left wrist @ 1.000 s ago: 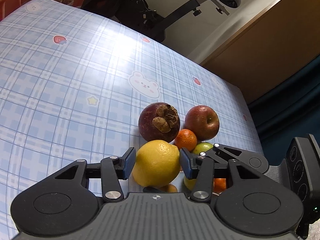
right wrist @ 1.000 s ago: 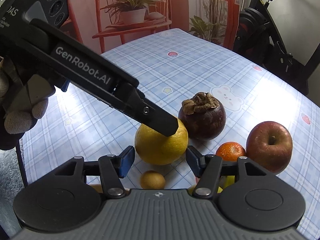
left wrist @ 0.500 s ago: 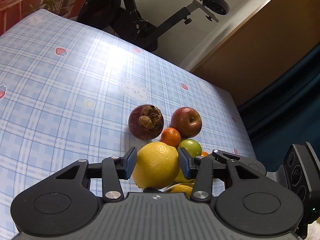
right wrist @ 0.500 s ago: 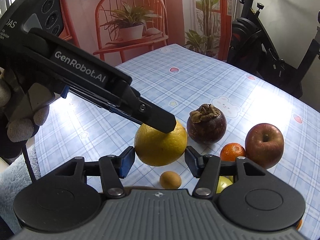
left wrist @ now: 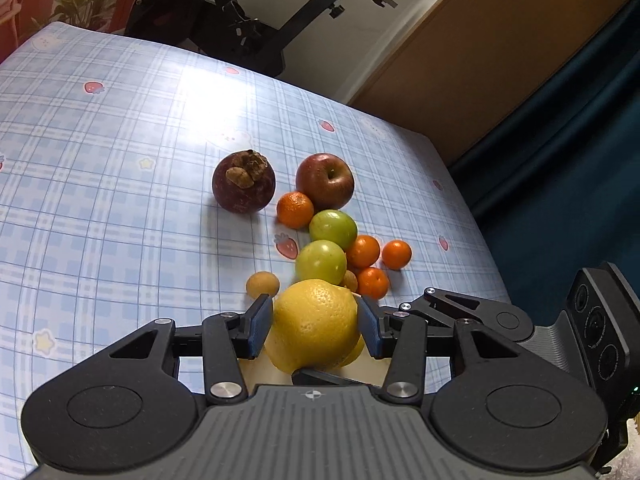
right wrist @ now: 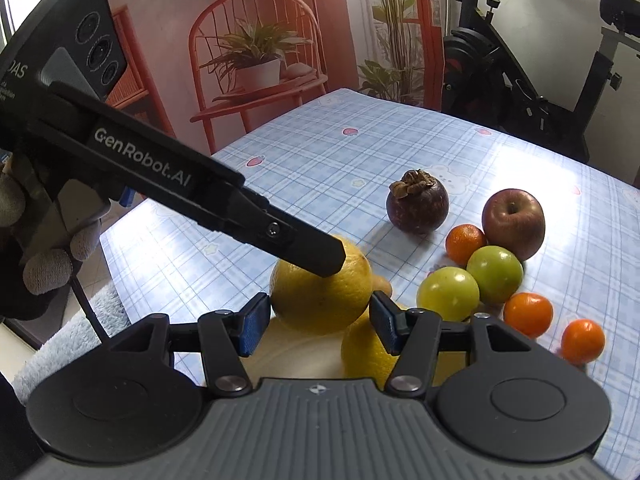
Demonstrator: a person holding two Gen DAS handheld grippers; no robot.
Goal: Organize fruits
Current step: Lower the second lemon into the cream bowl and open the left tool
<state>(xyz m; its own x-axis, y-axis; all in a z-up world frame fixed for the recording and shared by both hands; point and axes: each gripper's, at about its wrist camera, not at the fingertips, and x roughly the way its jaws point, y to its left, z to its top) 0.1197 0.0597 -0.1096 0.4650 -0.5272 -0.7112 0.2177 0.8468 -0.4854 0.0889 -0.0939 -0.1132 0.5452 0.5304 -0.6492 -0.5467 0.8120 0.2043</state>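
A big yellow lemon (left wrist: 314, 326) (right wrist: 320, 296) hangs above the table's near edge, gripped from two sides. My left gripper (left wrist: 316, 324) is shut on it, blue pads pressed to its flanks. My right gripper (right wrist: 318, 320) is shut on the same lemon; one of its fingers (left wrist: 328, 377) shows under the fruit. The left gripper's finger (right wrist: 304, 246) lies across the lemon's top in the right wrist view. A second yellow fruit (right wrist: 366, 350) sits just below, on something pale cream.
On the blue checked tablecloth (left wrist: 120, 200) lie a dark mangosteen (left wrist: 243, 182), a red apple (left wrist: 325, 181), two green fruits (left wrist: 333, 229), several tangerines (left wrist: 295, 210) and a small brown fruit (left wrist: 262, 284). An exercise bike (right wrist: 540, 80) and a red chair (right wrist: 256, 80) stand behind the table.
Both grippers have risen and drawn back from the table together, carrying the lemon. More of the fruit pile now shows beneath and beyond it.
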